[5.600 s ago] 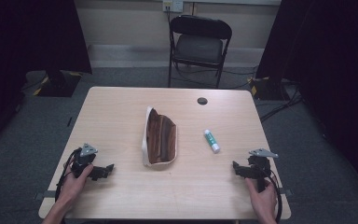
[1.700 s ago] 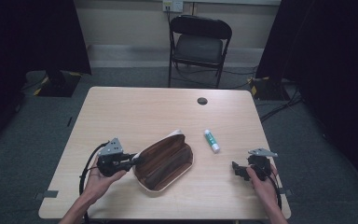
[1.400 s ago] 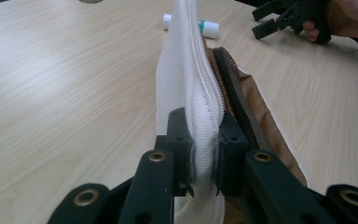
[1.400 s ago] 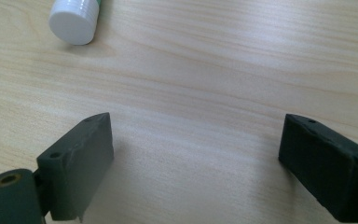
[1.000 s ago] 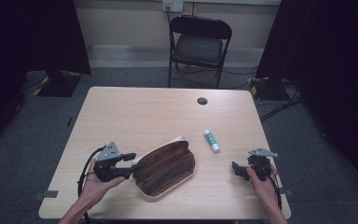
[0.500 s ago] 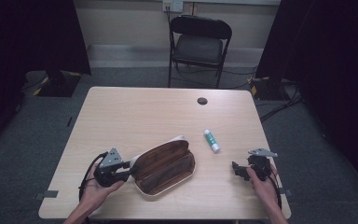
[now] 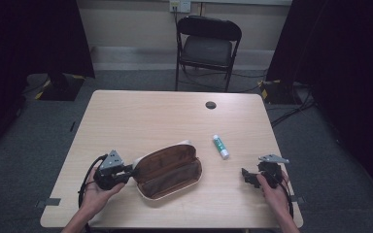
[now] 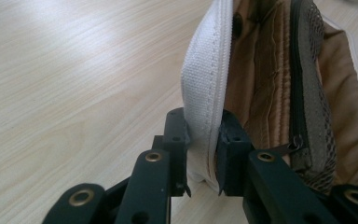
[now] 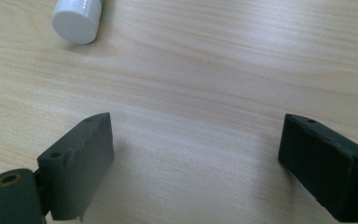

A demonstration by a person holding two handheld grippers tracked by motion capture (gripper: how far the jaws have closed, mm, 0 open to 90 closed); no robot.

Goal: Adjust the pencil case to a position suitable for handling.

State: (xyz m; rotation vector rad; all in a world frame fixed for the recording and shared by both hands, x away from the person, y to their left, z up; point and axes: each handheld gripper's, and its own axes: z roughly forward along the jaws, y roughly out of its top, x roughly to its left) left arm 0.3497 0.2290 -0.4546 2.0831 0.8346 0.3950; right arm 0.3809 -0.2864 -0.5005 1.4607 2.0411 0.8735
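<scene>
A pencil case (image 7: 169, 170), white outside and brown inside, lies open on the table's near middle. My left gripper (image 7: 130, 173) is at its left end. In the left gripper view the jaws (image 8: 204, 140) have just been closing and now pinch the case's white zipper edge (image 8: 207, 84); the brown lining and a mesh pocket (image 8: 307, 70) show beside it. A white and green glue stick (image 7: 220, 146) lies right of the case, its cap (image 9: 77, 18) ahead of my right gripper. That right gripper (image 7: 247, 175) rests near the table's right front, open (image 9: 196, 163) over bare wood.
The wooden table (image 7: 150, 116) has a small black round cap (image 7: 211, 105) set in it near the far edge. A black folding chair (image 7: 208, 46) stands behind the table. Cables trail from both grippers at the near edge.
The case, first upright at the centre, now lies open and turned. Within the last second my left gripper shifted slightly toward me and shut on the case's left edge. The right hand stayed put.
</scene>
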